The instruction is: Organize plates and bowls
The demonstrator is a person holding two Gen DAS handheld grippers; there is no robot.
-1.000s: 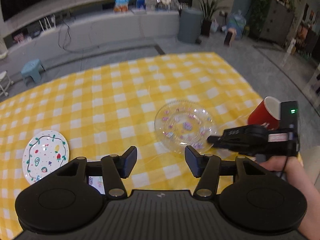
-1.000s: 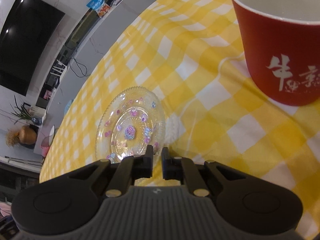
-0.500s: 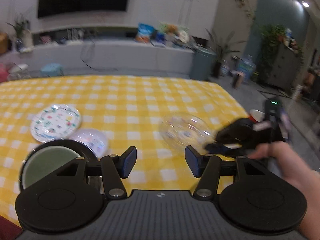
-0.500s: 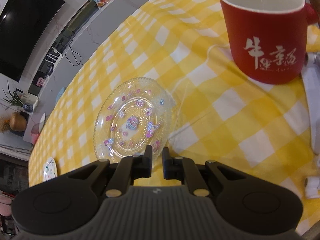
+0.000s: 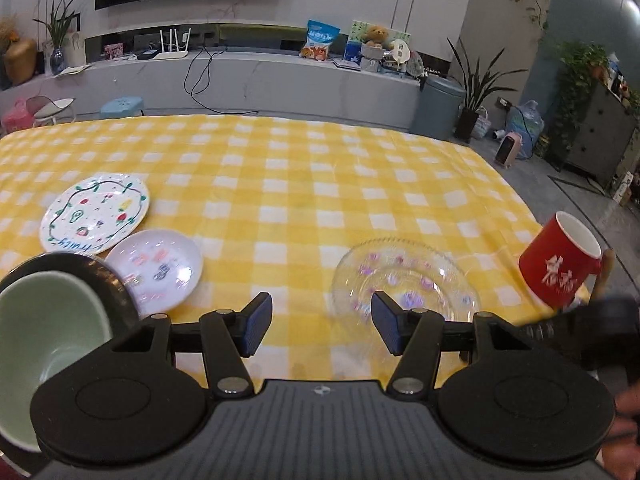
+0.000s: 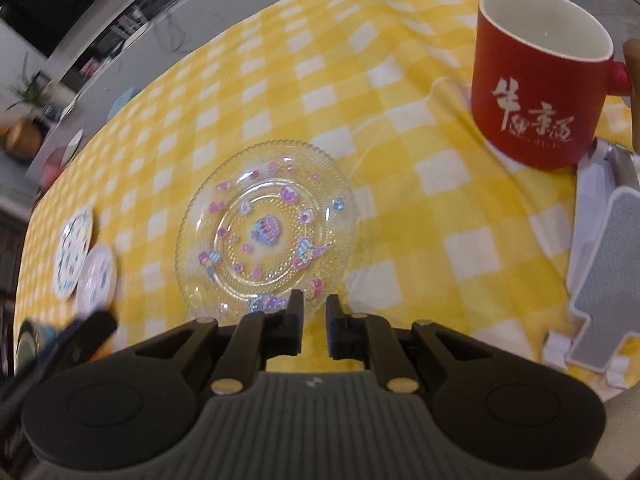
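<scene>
The glass plate (image 6: 266, 232) is seen lying flat on the yellow checked cloth (image 5: 280, 184), left of the red mug (image 6: 536, 96). The right gripper (image 6: 314, 312) is held nearly closed and empty at the plate's near rim, while the left gripper (image 5: 322, 326) is held wide apart, nothing between its fingers

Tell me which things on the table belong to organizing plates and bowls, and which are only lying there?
Belong to the job:
- clear glass plate
- fruit-pattern plate
- small white plate
- green bowl
- black plate

Only lying there:
- red mug
- grey-and-white device
</scene>
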